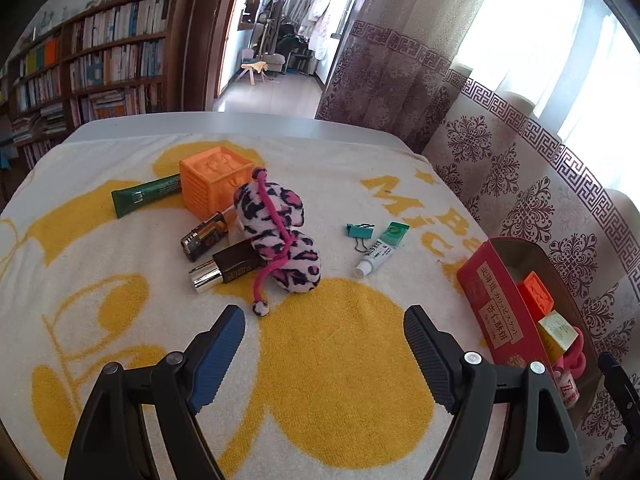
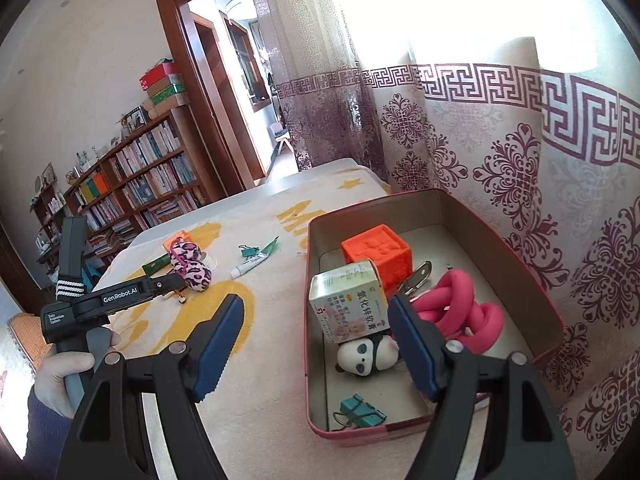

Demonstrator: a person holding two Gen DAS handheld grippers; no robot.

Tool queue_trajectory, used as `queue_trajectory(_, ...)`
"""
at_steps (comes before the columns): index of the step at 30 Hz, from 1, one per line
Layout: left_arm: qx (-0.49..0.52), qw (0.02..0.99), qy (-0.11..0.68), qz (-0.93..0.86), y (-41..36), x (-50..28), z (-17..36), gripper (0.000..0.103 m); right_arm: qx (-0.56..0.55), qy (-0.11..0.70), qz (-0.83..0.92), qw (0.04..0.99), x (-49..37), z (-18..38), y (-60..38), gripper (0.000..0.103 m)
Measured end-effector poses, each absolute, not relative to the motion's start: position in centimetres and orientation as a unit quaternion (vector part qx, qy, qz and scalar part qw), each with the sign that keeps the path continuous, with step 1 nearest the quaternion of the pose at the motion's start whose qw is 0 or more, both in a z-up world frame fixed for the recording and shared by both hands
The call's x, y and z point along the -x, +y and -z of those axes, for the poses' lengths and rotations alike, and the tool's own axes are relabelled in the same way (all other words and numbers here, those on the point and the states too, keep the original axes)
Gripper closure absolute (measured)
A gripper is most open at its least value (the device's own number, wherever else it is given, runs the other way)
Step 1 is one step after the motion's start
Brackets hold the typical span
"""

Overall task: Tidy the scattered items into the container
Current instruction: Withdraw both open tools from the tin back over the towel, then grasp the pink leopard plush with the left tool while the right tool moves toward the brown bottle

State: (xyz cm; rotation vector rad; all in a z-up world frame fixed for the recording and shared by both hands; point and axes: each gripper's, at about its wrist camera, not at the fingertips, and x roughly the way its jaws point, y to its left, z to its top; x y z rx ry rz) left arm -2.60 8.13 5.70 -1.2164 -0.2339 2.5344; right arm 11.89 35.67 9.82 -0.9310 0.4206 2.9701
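Note:
My left gripper is open over the yellow-patterned towel, nothing between its fingers. Just beyond it lie a pink leopard plush, a dark bottle with a silver cap, a lighter, an orange cube, a green tube, a teal binder clip and a white ointment tube. My right gripper is open above the near left wall of the red tin, gripping nothing. The tin holds an orange cube, a medicine box, a panda toy, a pink knotted rope and a teal clip.
A patterned curtain hangs right behind the tin. The table's far edge lies past the towel, with a bookshelf and a doorway behind. A person's hand holds the left gripper's handle at the left of the right wrist view.

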Motion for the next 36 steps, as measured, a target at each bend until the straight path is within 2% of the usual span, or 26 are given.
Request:
queue_trajectory(9,0.439,0.122,-0.105,-0.884,3.0,3.3,-4.0,0.02,0.335,0.101,-0.934,-0.075,-7.6,-8.9,28.4,0.025)
queue_trajectory(16,0.451,0.116,-0.121,-0.876,0.8,3.8,-2.9,0.019,0.391,0.139,-0.904,-0.105,-3.8,-6.5,26.2,0.025)
queue_trajectory(25,0.464,0.1,-0.147,-0.868,-1.3,4.1,-2.0,0.019,0.427,0.164,-0.883,-0.107,-0.7,-4.2,25.2,0.025)
queue_trajectory(32,0.46,0.101,-0.103,-0.876,-0.3,4.3,-1.8,0.019,0.432,0.172,-0.88,-0.097,-0.2,-2.6,25.7,0.025)
queue_trajectory(36,0.476,0.113,-0.106,-0.866,0.4,5.0,-1.8,0.019,0.433,0.186,-0.877,-0.095,-0.1,-1.8,26.4,0.025)
